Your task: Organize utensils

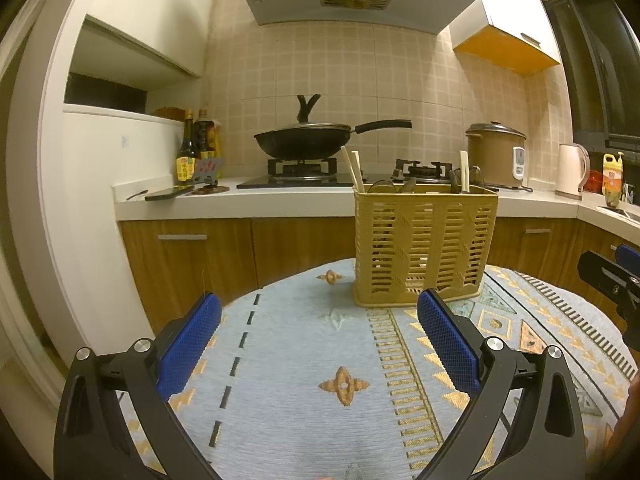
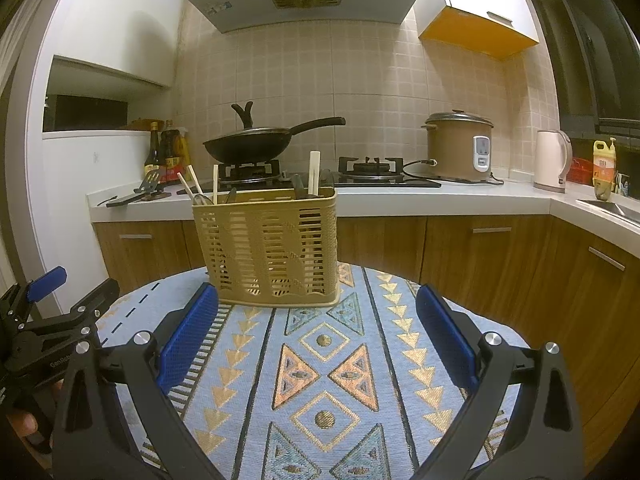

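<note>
A tan slatted utensil basket (image 1: 424, 244) (image 2: 268, 244) stands upright at the far side of a round table covered with a blue patterned cloth (image 1: 288, 360) (image 2: 324, 380). Pale chopsticks (image 1: 355, 170) (image 2: 314, 172) and dark utensil handles stick up out of it. My left gripper (image 1: 320, 304) is open and empty, hovering over the cloth short of the basket. In its own view my right gripper (image 2: 318, 296) is open and empty too, just in front of the basket. Each gripper shows at the edge of the other's view.
Behind the table runs a kitchen counter (image 2: 400, 200) with a black wok (image 1: 304, 140) on a gas stove, a brown rice cooker (image 2: 460, 146), sauce bottles (image 1: 196, 148), a white kettle (image 2: 552, 160) and a sink corner at right. Wooden cabinets stand below.
</note>
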Action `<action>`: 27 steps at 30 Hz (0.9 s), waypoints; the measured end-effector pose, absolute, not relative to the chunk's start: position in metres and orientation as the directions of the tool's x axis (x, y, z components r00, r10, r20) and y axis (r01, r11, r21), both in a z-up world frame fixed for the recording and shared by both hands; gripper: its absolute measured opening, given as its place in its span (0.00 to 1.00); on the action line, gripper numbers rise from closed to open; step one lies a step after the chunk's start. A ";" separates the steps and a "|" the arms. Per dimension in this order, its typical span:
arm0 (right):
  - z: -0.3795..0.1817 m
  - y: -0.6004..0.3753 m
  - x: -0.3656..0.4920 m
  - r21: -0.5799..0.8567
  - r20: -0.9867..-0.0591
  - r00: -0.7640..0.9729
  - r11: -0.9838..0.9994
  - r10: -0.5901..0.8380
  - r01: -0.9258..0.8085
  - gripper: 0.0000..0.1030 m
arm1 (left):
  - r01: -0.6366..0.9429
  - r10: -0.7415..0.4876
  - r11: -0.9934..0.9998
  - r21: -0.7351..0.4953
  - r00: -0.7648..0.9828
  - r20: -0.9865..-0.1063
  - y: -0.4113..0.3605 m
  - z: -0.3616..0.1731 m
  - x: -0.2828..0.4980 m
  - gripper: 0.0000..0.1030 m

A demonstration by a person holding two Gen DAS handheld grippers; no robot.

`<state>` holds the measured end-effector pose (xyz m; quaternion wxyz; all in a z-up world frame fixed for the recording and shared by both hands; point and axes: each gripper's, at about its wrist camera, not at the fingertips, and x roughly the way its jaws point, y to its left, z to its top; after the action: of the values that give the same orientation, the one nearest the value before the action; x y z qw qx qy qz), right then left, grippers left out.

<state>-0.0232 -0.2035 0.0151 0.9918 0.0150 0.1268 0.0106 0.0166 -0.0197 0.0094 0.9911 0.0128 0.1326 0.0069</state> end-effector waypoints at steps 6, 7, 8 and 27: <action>0.015 -0.203 -0.023 0.034 -0.252 0.968 0.999 0.021 -0.013 0.92 | -0.008 0.014 1.000 0.023 0.965 -0.263 -0.020 0.009 0.017 0.92; 0.015 -0.203 -0.023 0.033 -0.253 0.967 0.999 0.021 -0.013 0.92 | -0.009 0.014 1.000 0.023 0.965 -0.263 -0.021 0.009 0.016 0.92; 0.014 -0.203 -0.023 0.033 -0.254 0.967 0.999 0.021 -0.013 0.92 | -0.009 0.015 1.000 0.024 0.965 -0.263 -0.021 0.009 0.016 0.92; 0.014 -0.202 -0.023 0.030 -0.255 0.967 1.000 0.015 -0.008 0.92 | -0.006 0.011 1.000 0.022 0.964 -0.266 -0.022 0.009 0.014 0.92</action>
<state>-0.0230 -0.2024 0.0139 0.9916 0.0145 0.1286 0.0057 0.0142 -0.0224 0.0086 0.9909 0.0106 0.1343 0.0042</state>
